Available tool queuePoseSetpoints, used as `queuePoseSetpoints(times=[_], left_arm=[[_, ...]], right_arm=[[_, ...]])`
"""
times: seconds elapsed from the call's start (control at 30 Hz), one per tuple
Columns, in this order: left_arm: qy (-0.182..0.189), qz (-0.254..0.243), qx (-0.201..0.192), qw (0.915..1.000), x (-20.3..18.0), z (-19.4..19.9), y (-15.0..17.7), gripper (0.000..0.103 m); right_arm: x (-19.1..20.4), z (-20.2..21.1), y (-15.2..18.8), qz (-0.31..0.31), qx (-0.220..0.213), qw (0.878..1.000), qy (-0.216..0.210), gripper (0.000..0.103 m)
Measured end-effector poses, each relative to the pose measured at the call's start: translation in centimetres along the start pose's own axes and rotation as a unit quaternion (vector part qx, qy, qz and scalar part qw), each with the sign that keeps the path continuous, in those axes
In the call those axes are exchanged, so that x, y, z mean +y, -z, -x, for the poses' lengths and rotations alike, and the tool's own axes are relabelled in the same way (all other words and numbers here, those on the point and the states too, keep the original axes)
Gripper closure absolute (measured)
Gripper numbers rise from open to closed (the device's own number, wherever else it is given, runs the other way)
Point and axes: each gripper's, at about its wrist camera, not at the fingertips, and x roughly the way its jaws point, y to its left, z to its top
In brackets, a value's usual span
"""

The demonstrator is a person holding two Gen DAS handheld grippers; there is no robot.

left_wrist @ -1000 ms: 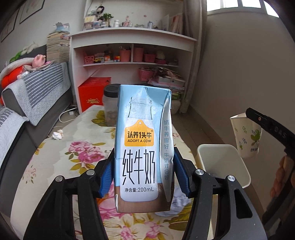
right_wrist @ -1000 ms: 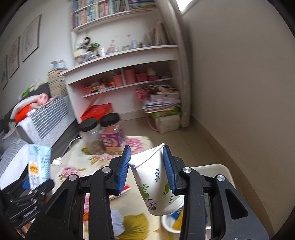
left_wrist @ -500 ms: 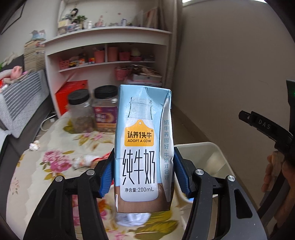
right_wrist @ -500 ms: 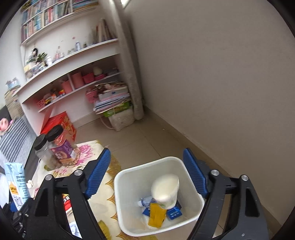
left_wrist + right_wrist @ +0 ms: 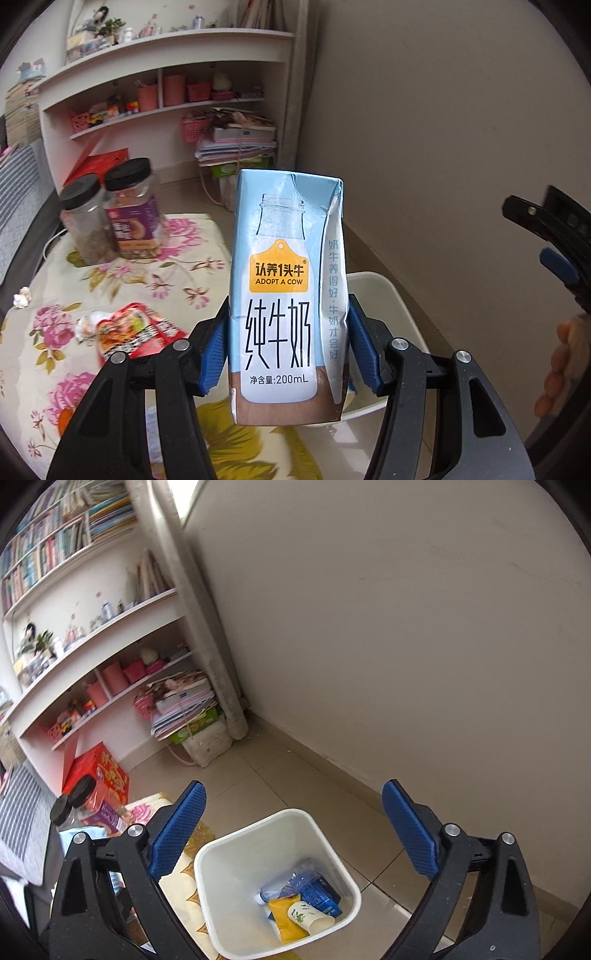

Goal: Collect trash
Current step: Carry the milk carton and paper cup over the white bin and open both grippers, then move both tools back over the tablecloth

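My left gripper (image 5: 286,349) is shut on a light blue milk carton (image 5: 288,291), held upright with both blue pads pressing its sides, above the table edge beside the white trash bin (image 5: 384,295). My right gripper (image 5: 293,834) hangs over the same white trash bin (image 5: 236,878), its jaws still opening wide, and nothing is between them. Inside the bin lies a paper cup (image 5: 310,917) with a leaf print, on its side, among a yellow packet (image 5: 284,915), a blue carton (image 5: 317,890) and a clear bottle. The right gripper's finger (image 5: 546,229) shows at the left wrist view's right edge.
A floral-clothed table (image 5: 110,295) carries two black-lidded jars (image 5: 129,210), a red snack wrapper (image 5: 129,332) and a crumpled white scrap (image 5: 22,295). White shelves (image 5: 110,672), a red box (image 5: 99,775) and a stack of books stand behind. A plain wall runs along the right.
The right gripper swung over the bin, opened and let the paper cup drop into it. The left gripper carried the milk carton rightward towards the bin, still gripping it.
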Motion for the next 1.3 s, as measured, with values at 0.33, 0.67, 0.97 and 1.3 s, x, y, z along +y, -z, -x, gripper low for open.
queuePoseSetpoints(times=[0.33,0.67,0.97,1.3], left_arm=[[0.021,0.009,0.027,0.9994,-2.3,-2.3,-1.7,0.022],[-0.032,-0.003,-0.007,0.9995,0.3,1.0,-0.8,0.017],[-0.086,0.026,-0.041,0.9951,4.9,5.0,-0.1,0.013],[-0.14,0.043,-0.027,0.9888,10.0,7.1,1.9,0.009]], right_arm=[[-1.5,1.0,-0.4,-0.016,-0.022,0.999,0.028,0.007],[1.4,2.3,0.4,0.031,-0.043,0.997,0.055,0.007],[6.3,4.4,3.7,0.1,-0.062,0.991,0.066,0.007],[11.3,5.2,8.1,0.14,-0.023,0.989,0.036,0.007]])
